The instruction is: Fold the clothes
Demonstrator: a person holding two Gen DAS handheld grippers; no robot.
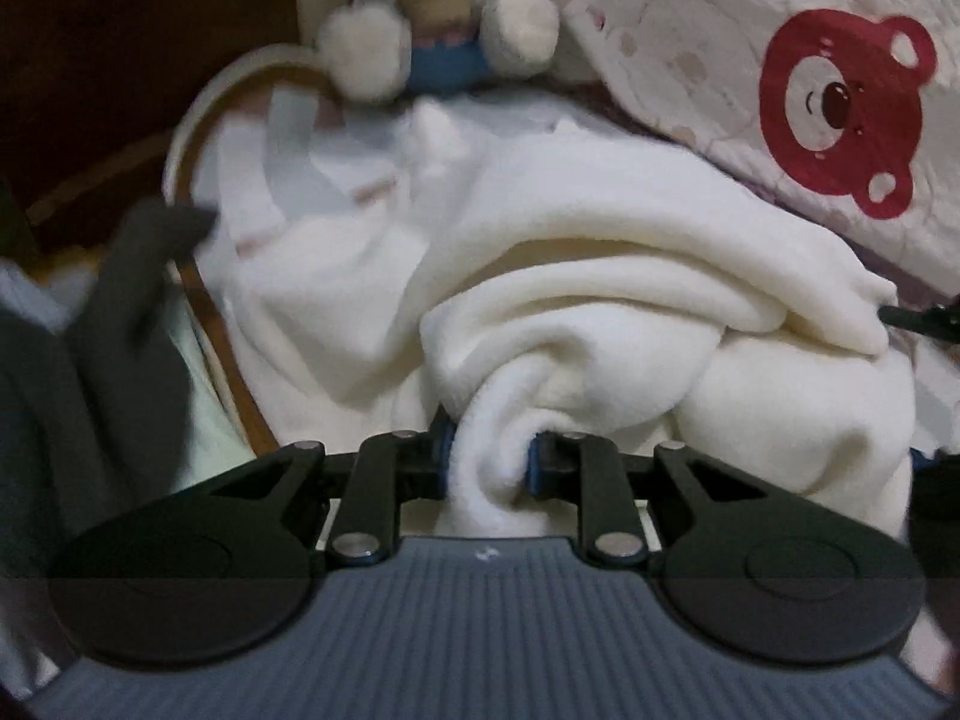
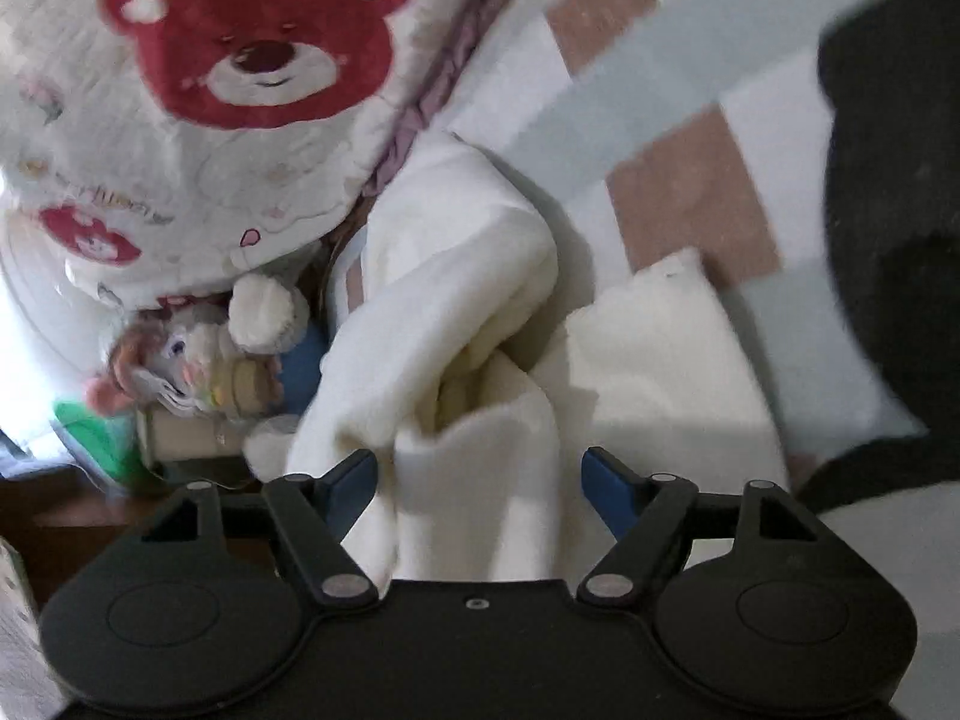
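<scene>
Here, the work surface is a bed under a checked sheet [image 2: 672,138] of pale grey, white and brown squares, with a bear-print quilt [image 2: 198,138] heaped past the grippers and a plush toy [image 1: 432,18] sitting beyond the cloth. The cream fleece garment [image 1: 600,276] lies bunched just ahead, its long folds running crosswise. The left gripper [image 1: 489,456] pinches a twisted bit of it; the right gripper [image 2: 480,480] stands wide apart, fleece lying loose between its blue fingers [image 2: 606,486].
</scene>
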